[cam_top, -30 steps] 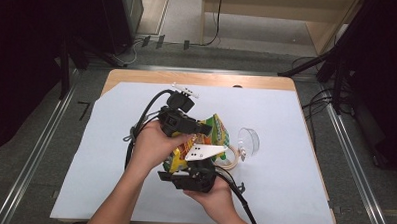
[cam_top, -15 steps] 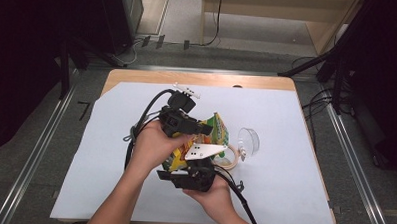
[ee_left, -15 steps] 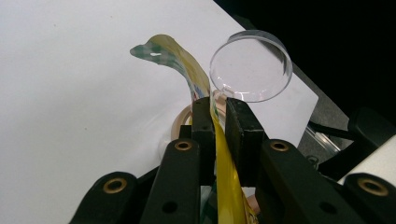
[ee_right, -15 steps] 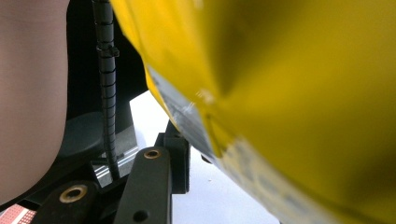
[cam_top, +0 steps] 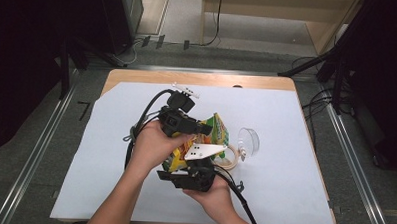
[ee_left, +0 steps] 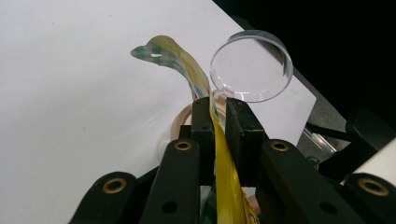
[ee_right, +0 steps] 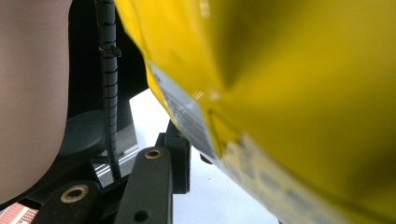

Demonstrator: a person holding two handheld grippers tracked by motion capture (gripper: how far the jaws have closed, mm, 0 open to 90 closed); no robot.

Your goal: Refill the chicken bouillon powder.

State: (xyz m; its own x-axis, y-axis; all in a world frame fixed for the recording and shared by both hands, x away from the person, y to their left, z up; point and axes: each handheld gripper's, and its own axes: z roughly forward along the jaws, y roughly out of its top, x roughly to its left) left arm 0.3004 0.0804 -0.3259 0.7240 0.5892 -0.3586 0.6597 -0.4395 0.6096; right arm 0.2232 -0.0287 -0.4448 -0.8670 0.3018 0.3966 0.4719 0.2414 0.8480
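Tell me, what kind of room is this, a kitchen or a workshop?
Probably a lab or recording studio, not a kitchen: a table covered in plain white paper, cables on the floor, dark stands around it, and a person working a yellow snack bag with hand-held grippers.

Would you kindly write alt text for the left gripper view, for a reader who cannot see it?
The left tongs are shut on the edge of a yellow snack bag, whose free end curls up above a white table cover. Just beyond the tongs, a clear round lid and a beige ring are seen.
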